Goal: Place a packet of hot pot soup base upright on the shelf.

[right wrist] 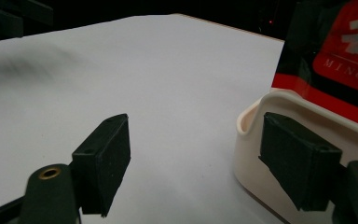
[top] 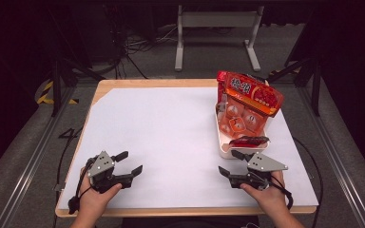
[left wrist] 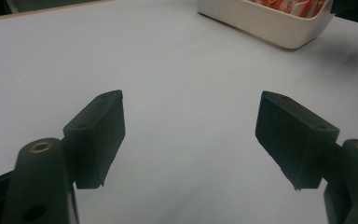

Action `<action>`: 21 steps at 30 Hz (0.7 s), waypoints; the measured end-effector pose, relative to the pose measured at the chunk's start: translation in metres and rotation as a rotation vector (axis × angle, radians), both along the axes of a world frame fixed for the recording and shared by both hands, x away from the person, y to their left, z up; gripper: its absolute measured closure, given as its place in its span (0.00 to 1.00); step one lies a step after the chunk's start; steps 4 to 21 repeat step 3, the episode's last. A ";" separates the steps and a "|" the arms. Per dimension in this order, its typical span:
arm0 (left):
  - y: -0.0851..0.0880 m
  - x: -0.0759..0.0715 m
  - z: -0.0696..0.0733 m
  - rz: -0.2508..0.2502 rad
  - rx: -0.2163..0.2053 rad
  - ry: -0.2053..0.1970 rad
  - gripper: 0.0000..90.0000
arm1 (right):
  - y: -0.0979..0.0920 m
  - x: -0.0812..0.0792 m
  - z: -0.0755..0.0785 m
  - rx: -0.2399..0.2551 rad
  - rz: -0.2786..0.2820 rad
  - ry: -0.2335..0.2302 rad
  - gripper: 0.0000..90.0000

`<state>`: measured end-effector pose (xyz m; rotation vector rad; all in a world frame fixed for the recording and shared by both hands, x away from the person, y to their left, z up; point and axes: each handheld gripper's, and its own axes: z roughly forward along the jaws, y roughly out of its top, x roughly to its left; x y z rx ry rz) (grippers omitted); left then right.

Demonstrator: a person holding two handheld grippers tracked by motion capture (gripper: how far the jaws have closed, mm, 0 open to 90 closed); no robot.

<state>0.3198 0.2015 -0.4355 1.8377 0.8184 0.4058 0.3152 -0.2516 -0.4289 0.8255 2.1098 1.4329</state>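
So both grippers are just parked near the person's edge of the table, nothing in either one. The left gripper [top: 129, 163] has its jaws spread wide with only bare white tabletop [top: 161, 133] between them; you can see that clearly in the left gripper view [left wrist: 191, 135] too. It's well apart from everything else.

The right gripper [top: 231, 162] is also spread open and not grasping anything. Just ahead of it sits the white tub [top: 223, 147], and its far jaw is right beside the tub's near corner. In the right gripper view [right wrist: 196, 158] that jaw overlaps the tub's rounded wall [right wrist: 256, 140], but I can't tell if it's actually touching.

Inside the tub, past the right gripper, there's a big red snack bag [top: 252, 92] standing up and leaning, orange packets [top: 240, 121] below it, and a small dark red wrapper [top: 248, 141] lying at the near end.
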 end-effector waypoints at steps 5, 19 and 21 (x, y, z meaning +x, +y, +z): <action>0.000 0.000 0.000 0.003 0.002 -0.003 0.28 | 0.002 0.000 0.001 -0.004 0.010 -0.006 0.28; 0.000 0.000 0.000 0.003 0.002 -0.003 0.28 | 0.002 0.000 0.001 -0.004 0.010 -0.006 0.28; 0.000 0.000 0.000 0.003 0.002 -0.003 0.28 | 0.002 0.000 0.001 -0.004 0.010 -0.006 0.28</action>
